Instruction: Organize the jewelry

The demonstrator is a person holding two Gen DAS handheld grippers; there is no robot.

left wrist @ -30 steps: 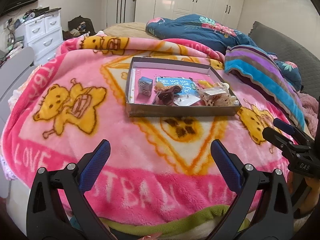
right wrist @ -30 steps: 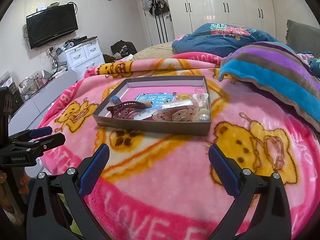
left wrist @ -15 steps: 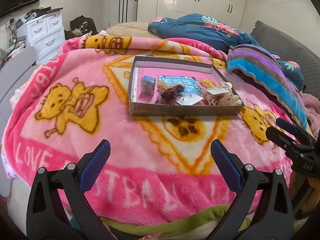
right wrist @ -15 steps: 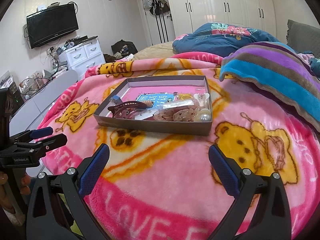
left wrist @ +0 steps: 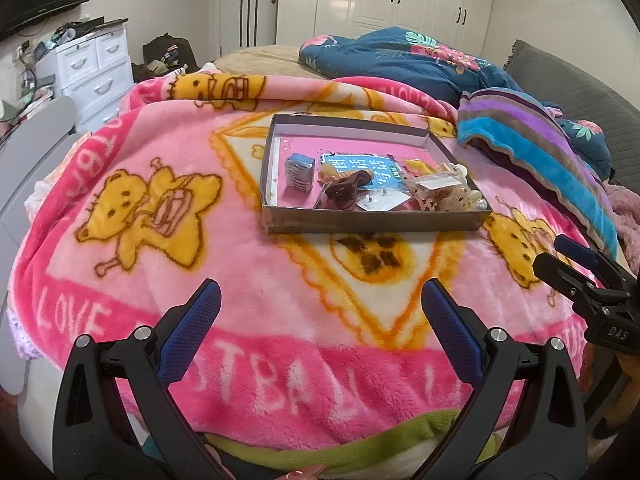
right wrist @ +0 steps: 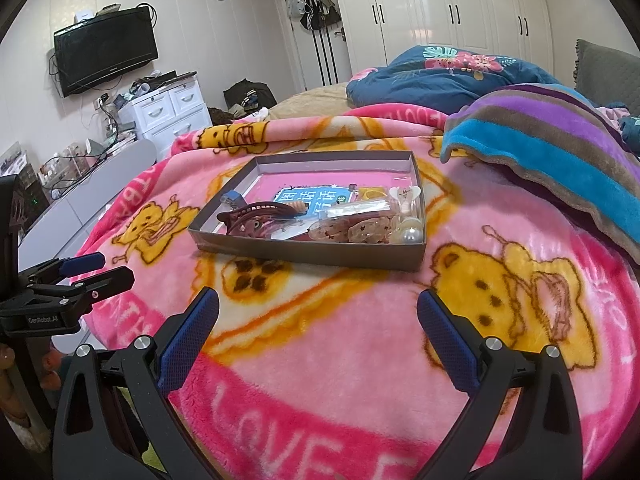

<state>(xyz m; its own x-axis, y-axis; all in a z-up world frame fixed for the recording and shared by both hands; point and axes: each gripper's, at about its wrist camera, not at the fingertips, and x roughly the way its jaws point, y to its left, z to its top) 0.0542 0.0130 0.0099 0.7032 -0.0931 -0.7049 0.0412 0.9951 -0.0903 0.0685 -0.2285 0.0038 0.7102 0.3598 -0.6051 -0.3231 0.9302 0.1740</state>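
A shallow grey cardboard box (left wrist: 372, 220) (right wrist: 304, 250) lies on a pink bear-print blanket. Inside it are a brown hair claw (left wrist: 344, 191) (right wrist: 256, 216), a small blue-grey box (left wrist: 299, 172), a blue printed card (left wrist: 360, 168) (right wrist: 312, 198), clear packets of trinkets (left wrist: 436, 194) (right wrist: 352, 230) and a pearl (right wrist: 412, 235). My left gripper (left wrist: 320, 316) stands open above the blanket, well short of the box. Equally open and empty, my right gripper (right wrist: 318, 320) hovers on the near side too. Each gripper shows at the edge of the other's view.
A striped blue and purple blanket (left wrist: 532, 148) and a dark floral duvet (left wrist: 400, 56) lie right of and behind the box. White drawers (right wrist: 168, 108) and a wall television (right wrist: 106, 54) stand at the left, wardrobes (right wrist: 448, 12) at the back. The bed edge is just below the grippers.
Both views have crept slightly closer to the box and a little higher. The jaws have kept the same width and nothing in the box has moved.
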